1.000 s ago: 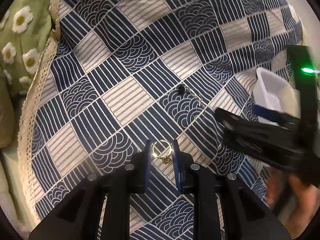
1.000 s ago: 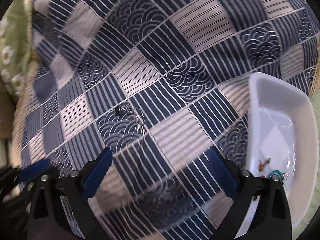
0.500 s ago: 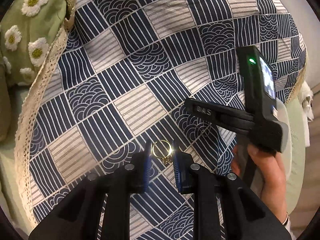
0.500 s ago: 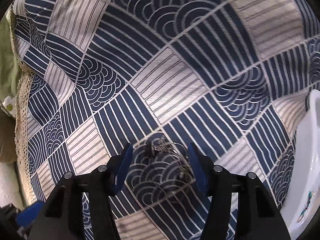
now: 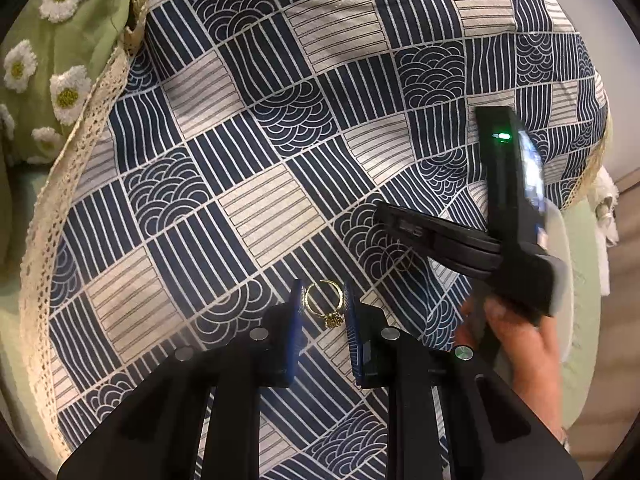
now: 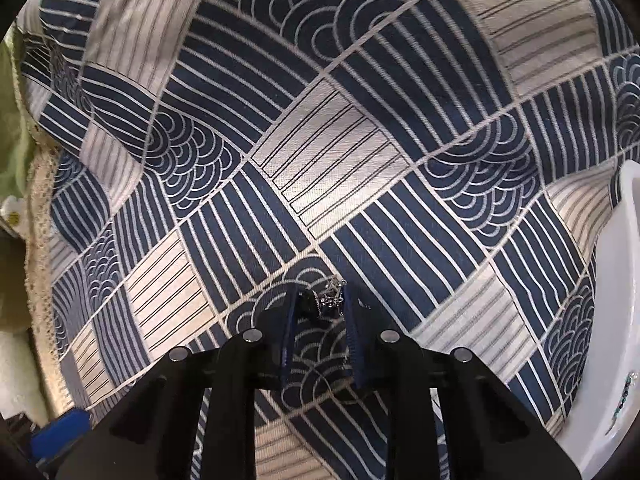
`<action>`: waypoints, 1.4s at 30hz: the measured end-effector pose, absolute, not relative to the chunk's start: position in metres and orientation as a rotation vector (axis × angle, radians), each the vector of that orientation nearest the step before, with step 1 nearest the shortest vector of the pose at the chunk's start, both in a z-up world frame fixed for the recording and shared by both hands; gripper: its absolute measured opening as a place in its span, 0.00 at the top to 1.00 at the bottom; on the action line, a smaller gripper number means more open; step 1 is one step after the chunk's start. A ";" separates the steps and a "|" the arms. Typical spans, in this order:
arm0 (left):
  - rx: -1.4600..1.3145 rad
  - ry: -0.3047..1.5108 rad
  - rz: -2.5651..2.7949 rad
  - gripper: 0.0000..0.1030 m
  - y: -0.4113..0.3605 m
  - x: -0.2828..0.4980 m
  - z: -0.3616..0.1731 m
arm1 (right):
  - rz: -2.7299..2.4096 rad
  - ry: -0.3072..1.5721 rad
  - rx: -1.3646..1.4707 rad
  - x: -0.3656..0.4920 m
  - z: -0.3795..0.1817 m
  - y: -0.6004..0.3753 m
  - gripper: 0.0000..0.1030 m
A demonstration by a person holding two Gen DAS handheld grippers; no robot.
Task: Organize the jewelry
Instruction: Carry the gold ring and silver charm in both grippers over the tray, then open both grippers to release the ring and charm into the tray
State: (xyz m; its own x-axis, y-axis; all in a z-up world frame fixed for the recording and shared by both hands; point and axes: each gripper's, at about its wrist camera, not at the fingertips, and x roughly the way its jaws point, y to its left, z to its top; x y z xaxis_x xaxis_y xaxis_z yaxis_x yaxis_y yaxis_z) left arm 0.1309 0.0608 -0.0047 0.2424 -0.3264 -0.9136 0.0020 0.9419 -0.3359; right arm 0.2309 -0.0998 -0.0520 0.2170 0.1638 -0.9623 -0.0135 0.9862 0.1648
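Right now my left gripper (image 5: 322, 300) sits low centre in the left wrist view, jaws narrow, pinching a gold ring (image 5: 323, 299) by its sides; a small charm hangs off the band toward me. Ring appears lifted just over the patterned cloth (image 5: 256, 208), contact with the fabric I cannot tell. My right gripper (image 6: 320, 306) sits bottom centre in its own view, jaws just been closing, now nipped onto a dark bead and chain piece (image 6: 326, 300) lying on the cloth; thin wire from it trails down between the fingers. Blue pads (image 6: 289, 328) press each side of it. In the left view, right of centre, my right hand (image 5: 516, 340) grips the black handle, green light on near the top. Further out, cloth is navy and cream squares, stripes and wave arcs. White tray (image 6: 618, 280) at far right edge of the right view, small beaded item (image 6: 622, 404) low inside it. Green daisy fabric (image 5: 52, 40) upper left, lace trim (image 5: 72, 152) along the cloth edge.
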 end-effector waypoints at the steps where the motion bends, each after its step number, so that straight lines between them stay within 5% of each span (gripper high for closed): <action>1: -0.284 1.307 -0.229 0.82 0.060 0.130 -0.003 | 0.127 1.333 0.139 0.226 -0.044 -0.103 0.78; 17: -0.119 1.155 -0.511 0.82 -0.112 0.114 0.102 | -0.079 1.049 0.183 0.120 0.146 -0.274 0.78; 30: 0.001 1.317 -0.596 0.82 -0.244 0.101 0.007 | -0.215 1.207 0.298 0.087 0.048 -0.383 0.78; 42: 0.014 1.366 -0.550 0.82 -0.255 0.104 -0.037 | -0.215 1.312 0.246 0.093 -0.001 -0.380 0.78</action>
